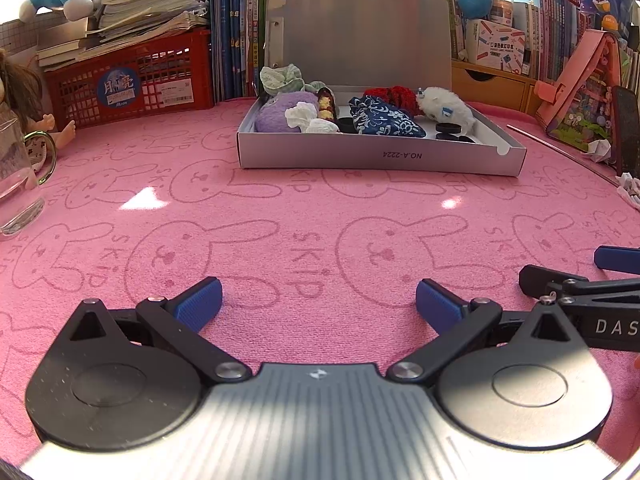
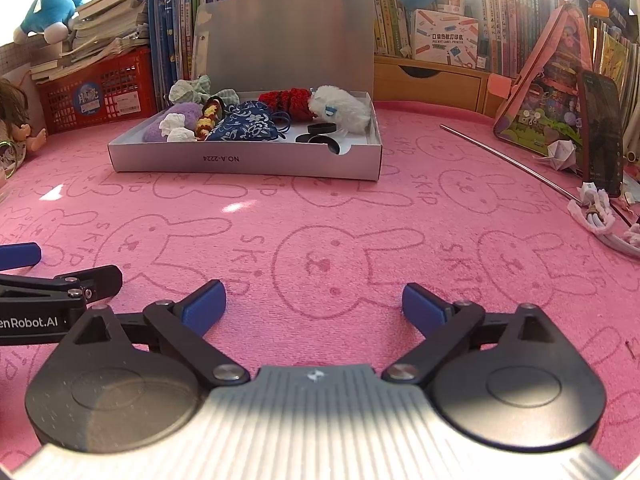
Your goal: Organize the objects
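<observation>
Seemingly near done — small soft things fill the open box [image 1: 380,158] on the desk [image 1: 280,208]; left tool [image 1: 319,300] and right tool [image 2: 314,302] gape wide, empty — lid unclosed.

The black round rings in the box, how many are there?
3 that I can see, all at the right end of the open grey cardboard box: one beside the white fluffy toy, one left of it, one at the front notch. Others may be hidden.
</observation>
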Demonstrator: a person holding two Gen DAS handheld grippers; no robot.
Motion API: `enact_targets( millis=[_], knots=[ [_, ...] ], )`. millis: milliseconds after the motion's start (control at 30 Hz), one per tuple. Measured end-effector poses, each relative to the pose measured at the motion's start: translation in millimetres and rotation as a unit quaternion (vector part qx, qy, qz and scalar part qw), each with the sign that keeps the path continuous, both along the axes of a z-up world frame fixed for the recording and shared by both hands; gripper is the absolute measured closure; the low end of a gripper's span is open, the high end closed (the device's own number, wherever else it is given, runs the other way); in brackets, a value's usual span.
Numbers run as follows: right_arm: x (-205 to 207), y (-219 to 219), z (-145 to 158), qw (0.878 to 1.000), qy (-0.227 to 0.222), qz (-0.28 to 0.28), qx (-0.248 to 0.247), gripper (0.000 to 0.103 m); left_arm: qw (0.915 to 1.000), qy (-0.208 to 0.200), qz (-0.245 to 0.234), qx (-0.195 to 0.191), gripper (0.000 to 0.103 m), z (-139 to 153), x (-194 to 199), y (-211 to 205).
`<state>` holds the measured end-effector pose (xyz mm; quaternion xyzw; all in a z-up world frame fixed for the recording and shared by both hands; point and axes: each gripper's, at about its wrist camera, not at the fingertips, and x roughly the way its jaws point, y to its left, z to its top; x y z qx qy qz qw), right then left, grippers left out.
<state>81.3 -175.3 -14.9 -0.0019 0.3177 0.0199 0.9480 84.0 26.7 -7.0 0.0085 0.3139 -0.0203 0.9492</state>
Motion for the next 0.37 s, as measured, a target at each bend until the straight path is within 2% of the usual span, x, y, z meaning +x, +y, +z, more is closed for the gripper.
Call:
enact_targets(
  millis=[367],
  knots=[
    [-0.1, 0.1, 0.0, 1.000, 0.000, 0.000, 0.000, 0.004, 1.0000, 0.000, 0.003, 0.001, 0.000, -0.2, 0.4, 1.3]
  ],
)
